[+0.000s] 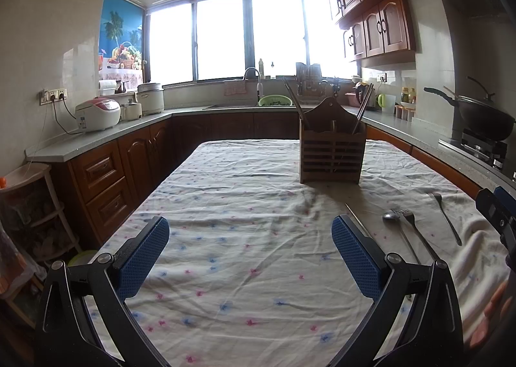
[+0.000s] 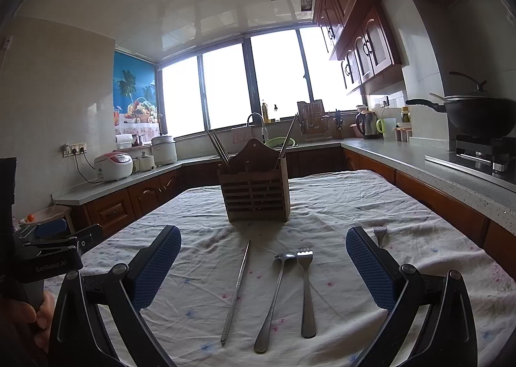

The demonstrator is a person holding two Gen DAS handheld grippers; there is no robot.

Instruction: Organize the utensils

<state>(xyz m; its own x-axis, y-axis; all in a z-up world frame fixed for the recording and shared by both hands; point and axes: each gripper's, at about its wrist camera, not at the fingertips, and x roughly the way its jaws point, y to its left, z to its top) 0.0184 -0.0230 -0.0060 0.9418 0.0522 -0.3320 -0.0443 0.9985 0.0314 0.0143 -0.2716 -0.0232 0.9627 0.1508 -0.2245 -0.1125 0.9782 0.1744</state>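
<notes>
Kitchen table under a wrinkled floral tablecloth, seen along both wrist cameras. Right gripper spread wide and empty, poised above the loose cutlery; left gripper likewise released and holding nothing, aimed over bare cloth to the left of the pieces. Lying flat on the cloth between the right gripper's blue pads: one metal chopstick, one spoon, one fork, roughly parallel, handles toward the camera, the spoon bowl just beside the fork tines. Second fork off to the right, partly hidden behind the right finger. Beyond them, upright near mid-table, one slatted wooden utensil holder already carrying chopsticks: about three leaning out on the left, one on the right, exact number hard to make out. Judged handling: all pieces thin, rigid, light and smooth, hence prone to slipping or pivoting in a pinch; lying flush on soft cloth, hence little clearance beneath. Best taken one at a time across the handle near mid-length, pads pressing slightly into the fabric, clear of the neighbouring piece. Count of loose items: four in all, namely two forks, one spoon, one chopstick.
</notes>
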